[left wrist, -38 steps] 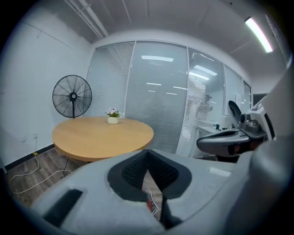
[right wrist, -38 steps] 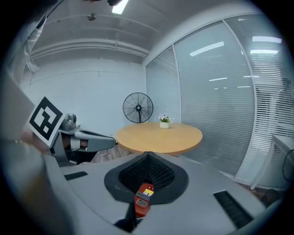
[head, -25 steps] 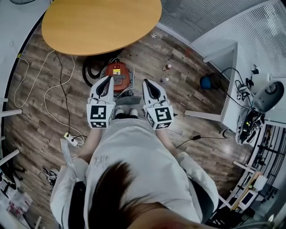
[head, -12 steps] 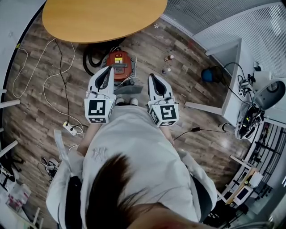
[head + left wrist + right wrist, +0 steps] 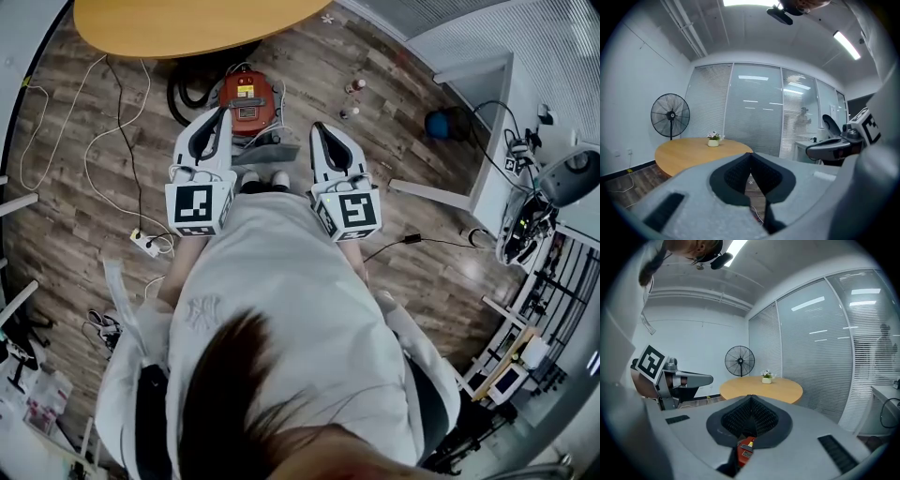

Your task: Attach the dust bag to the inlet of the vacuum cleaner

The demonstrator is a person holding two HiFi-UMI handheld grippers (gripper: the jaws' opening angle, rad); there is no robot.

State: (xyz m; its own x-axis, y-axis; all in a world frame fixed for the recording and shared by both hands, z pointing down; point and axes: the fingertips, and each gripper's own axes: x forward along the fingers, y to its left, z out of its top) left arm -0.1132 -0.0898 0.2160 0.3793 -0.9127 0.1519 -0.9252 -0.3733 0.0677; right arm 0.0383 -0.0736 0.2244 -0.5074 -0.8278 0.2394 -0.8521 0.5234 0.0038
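Nothing attached yet: left gripper (image 5: 223,114) and right gripper (image 5: 320,128) are both fully closed and empty; the red vacuum cleaner (image 5: 246,98) sits on the floor (image 5: 75,272), upper centre; I cannot make out the dust bag

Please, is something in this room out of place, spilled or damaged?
Nothing looks spilled or broken. Loose white cables sprawl across the wooden floor to a white power strip, a trip risk, and two small bottles sit on the floor right of the red vacuum cleaner.
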